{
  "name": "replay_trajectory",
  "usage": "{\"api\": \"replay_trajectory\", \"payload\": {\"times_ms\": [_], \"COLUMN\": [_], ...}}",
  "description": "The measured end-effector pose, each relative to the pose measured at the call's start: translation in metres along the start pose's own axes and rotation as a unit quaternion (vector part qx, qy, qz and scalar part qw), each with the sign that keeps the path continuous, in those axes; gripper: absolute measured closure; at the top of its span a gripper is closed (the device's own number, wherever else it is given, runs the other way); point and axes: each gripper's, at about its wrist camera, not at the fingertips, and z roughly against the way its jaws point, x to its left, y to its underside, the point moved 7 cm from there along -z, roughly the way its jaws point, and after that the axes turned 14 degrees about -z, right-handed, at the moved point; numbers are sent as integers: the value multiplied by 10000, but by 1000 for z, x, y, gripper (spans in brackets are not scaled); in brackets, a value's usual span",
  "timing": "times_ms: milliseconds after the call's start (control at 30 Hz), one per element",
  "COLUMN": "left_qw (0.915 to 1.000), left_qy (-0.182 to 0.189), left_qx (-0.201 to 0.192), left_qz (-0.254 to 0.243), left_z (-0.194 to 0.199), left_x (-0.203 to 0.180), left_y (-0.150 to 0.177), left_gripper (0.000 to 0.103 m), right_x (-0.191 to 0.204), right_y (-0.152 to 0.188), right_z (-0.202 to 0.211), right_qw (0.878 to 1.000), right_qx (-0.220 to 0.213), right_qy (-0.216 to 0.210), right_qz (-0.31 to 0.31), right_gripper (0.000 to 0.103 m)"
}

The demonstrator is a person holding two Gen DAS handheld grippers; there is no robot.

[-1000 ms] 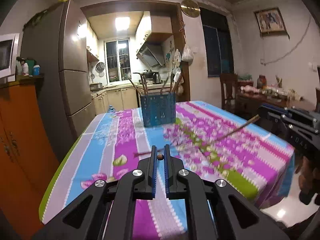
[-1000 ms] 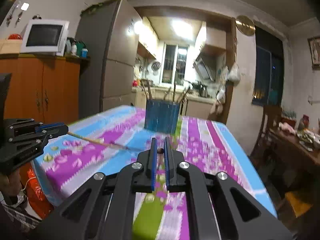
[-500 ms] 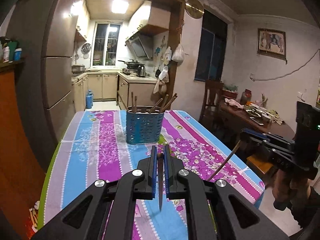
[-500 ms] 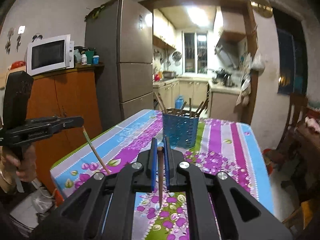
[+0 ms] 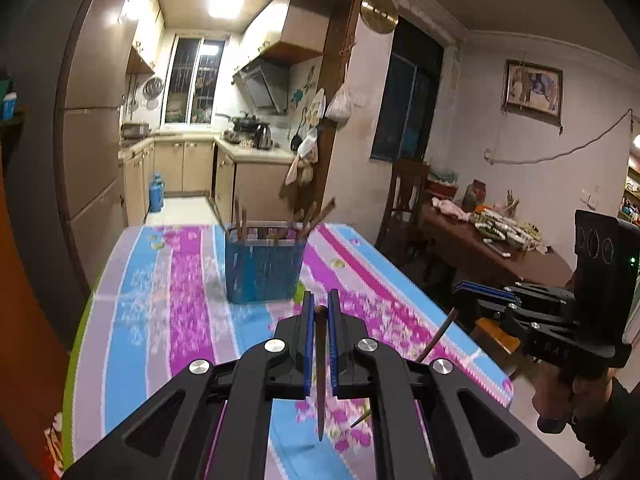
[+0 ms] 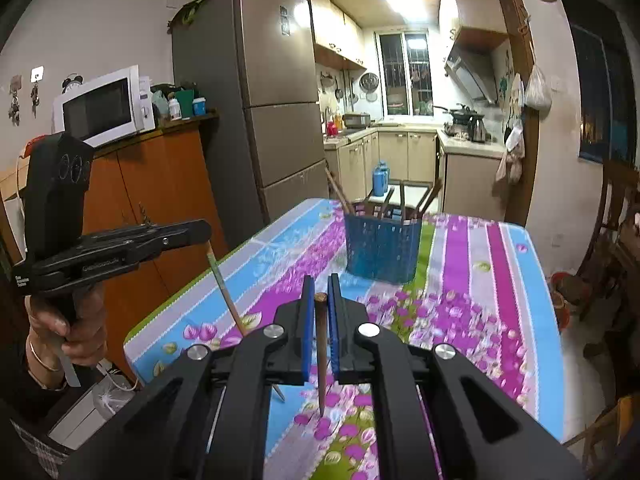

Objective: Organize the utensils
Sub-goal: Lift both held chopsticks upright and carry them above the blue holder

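Two brown chopsticks are off the table, one in each claw. The left gripper is clamped tight on the top end of its chopstick, which hangs point-down between the blue pads, its long axis close to vertical. The right gripper pinches its own chopstick the same way, thick end at the pads and tip dangling toward the cloth. From the right wrist view the left one's stick shows from the side, slanting a little under the closed jaws; from the left wrist view the right one's stick slants too.

The blue basket stands upright ahead of both claws, toward the far end of the table, already bristling with other chopsticks that lean against its rim. It lies forward of each gripper and lower than the held ends, well apart from both.

What matters next, I'd judge, is that the sticks hang tip-down and the basket opens upward, so each needs only to be carried forward over the rim and lowered. Neither hand looks clearly nearer; the basket sits roughly between them, slightly left of centre for the left claw and right of centre for the right.

A fridge and kitchen lie beyond.
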Motion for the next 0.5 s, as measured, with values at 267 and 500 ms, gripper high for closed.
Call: {"api": "replay_trajectory", "payload": {"times_ms": [267,500], "left_qw": [9905,9807], "left_qy": [-600,-1135], "left_qx": [-1134,-1501], "left_qz": [-488,-525], "left_z": [0,-53], "left_x": [33,75], "left_y": [-142,-224], "left_gripper": [95,95], "right_x": [11,-9], "right_y": [-144,-233], "right_z": [20,-31], "right_qw": [9910,9801], "right_qx": [-1279,-1865], "right_qy": [250,593], "right_qz": [317,319], "right_gripper": [98,98]}}
